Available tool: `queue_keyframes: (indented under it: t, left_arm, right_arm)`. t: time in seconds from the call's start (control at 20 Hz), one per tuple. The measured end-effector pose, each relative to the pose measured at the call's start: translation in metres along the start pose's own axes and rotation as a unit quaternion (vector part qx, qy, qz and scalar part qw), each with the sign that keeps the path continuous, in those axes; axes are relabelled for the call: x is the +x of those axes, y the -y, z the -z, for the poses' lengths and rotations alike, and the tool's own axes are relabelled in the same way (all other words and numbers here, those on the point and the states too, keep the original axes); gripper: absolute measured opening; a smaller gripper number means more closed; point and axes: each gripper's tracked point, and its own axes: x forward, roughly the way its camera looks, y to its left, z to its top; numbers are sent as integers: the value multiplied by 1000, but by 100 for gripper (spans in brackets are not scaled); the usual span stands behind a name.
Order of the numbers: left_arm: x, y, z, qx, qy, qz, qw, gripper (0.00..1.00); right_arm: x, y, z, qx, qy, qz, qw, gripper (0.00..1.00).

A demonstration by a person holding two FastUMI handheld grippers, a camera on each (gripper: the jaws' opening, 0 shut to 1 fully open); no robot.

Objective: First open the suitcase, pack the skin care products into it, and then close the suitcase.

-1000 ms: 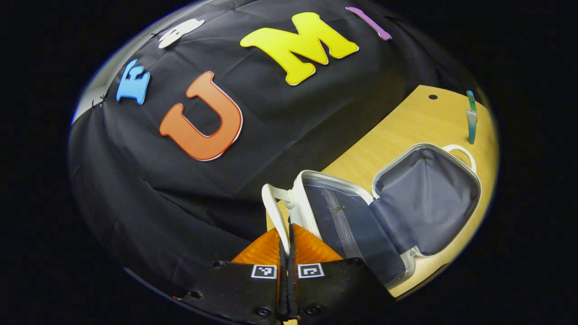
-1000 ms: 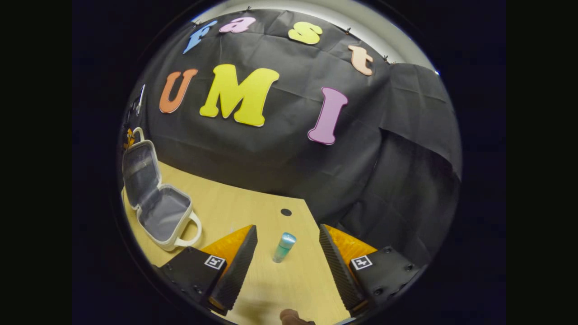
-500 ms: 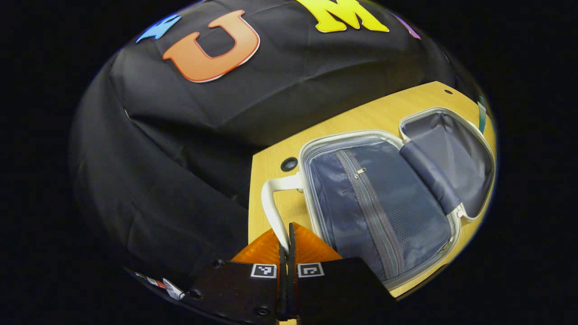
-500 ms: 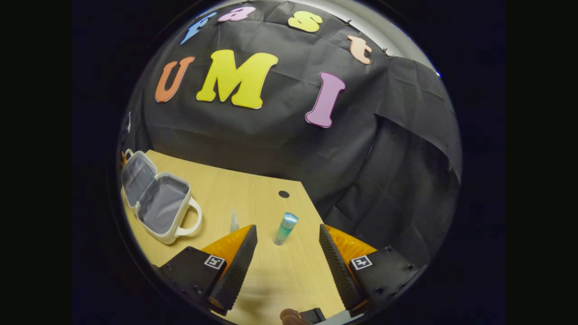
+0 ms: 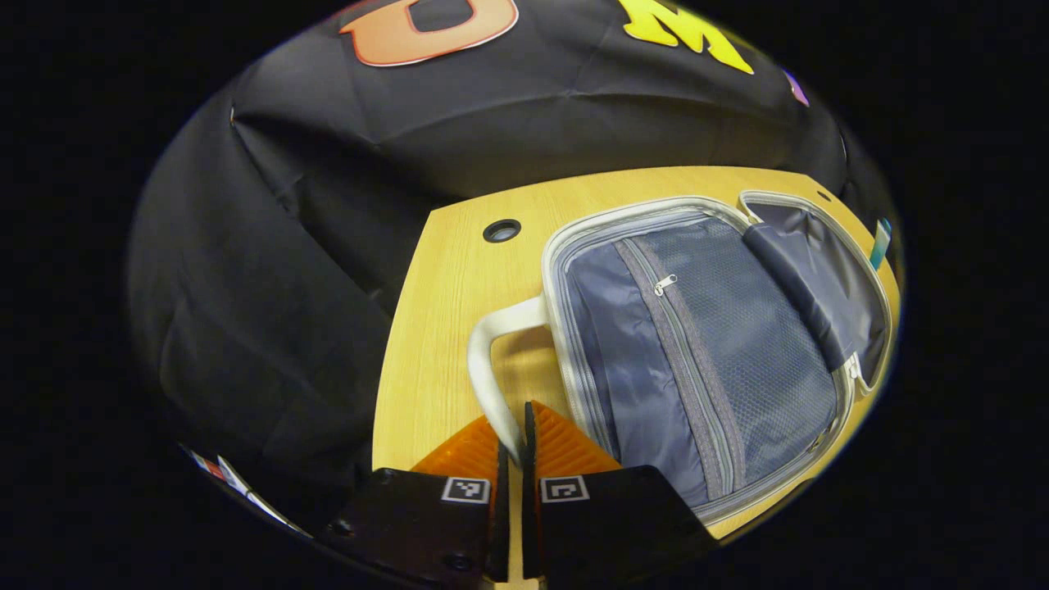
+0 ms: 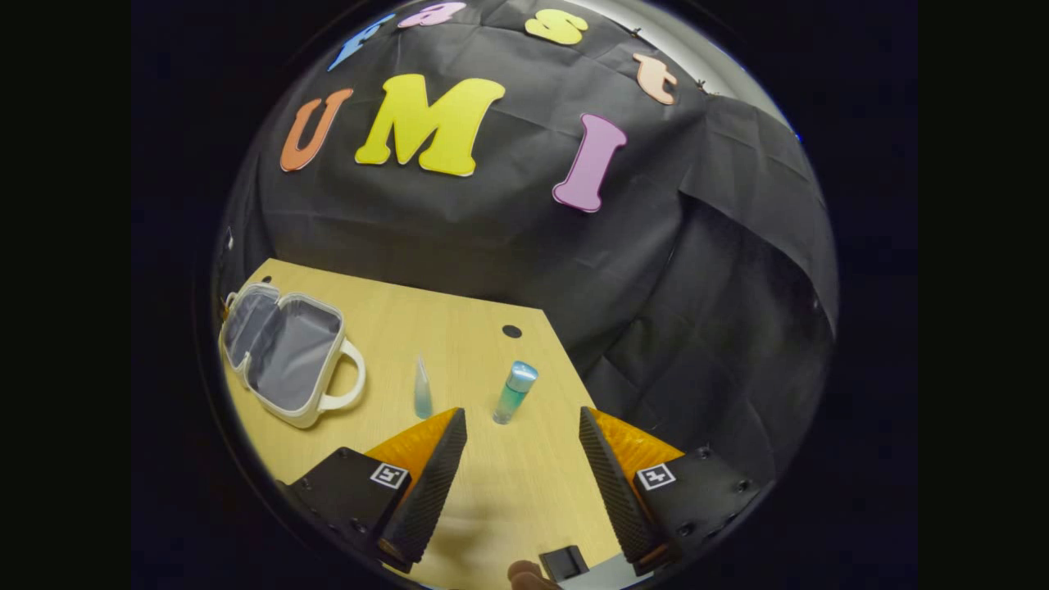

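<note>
The white suitcase [image 5: 705,344] lies open on the wooden table, its blue lining, mesh pocket and zipper facing up. My left gripper [image 5: 514,438] is shut on the lid's white handle [image 5: 488,360], low over the table. In the right gripper view the suitcase [image 6: 283,352] sits at the far left. My right gripper [image 6: 521,422] hangs open above the table. A teal bottle [image 6: 515,392] with a pale cap stands just ahead of its fingers, untouched. A small clear bottle with a pointed top [image 6: 423,389] stands left of it. The teal bottle [image 5: 881,242] also peeks past the suitcase's far half.
The table [image 6: 459,328] ends at the black cloth wall behind it. Round cable holes [image 5: 501,230] [image 6: 511,331] sit near its back corners. A small dark object [image 6: 562,564] and a fingertip lie at the bottom edge of the right gripper view.
My left gripper has swung the lid down by its handle until the suitcase lies flat open. The right gripper's view has shifted, bringing the small clear bottle into sight.
</note>
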Motion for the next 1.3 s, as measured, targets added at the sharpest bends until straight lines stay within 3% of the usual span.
queue_keyframes:
  t: [0.1, 0.15, 0.3, 0.35, 0.4, 0.65, 1.0, 1.3]
  left_arm:
    - [-9, -10, -1, -16, 9, -17, 1000, 19]
    - [-13, -16, -3, -20, 12, -29, 999, 20]
    - [-43, -7, -23, -30, 48, -38, 998, 80]
    - [-55, 0, -31, -32, 60, -38, 997, 82]
    - [-70, 6, -40, -33, 74, -45, 996, 100]
    - [-124, 90, -96, -39, 146, -29, 988, 99]
    - [-162, 286, -148, -31, 197, 73, 977, 99]
    - [-168, 429, -145, -8, 188, 166, 968, 99]
  right_arm:
    - [3, 4, 1, 2, -1, -1, 1000, 82]
    - [5, 5, 1, 1, 1, -2, 1000, 82]
    - [13, 9, 6, -6, 2, -13, 1000, 82]
    - [16, 10, 10, -7, 0, -19, 1000, 82]
    - [20, 12, 11, -8, -2, -27, 1000, 82]
    - [36, 35, 18, -15, 5, -59, 998, 82]
    - [63, 83, 29, -18, 8, -87, 996, 84]
    - [84, 123, 43, -21, 0, -94, 995, 82]
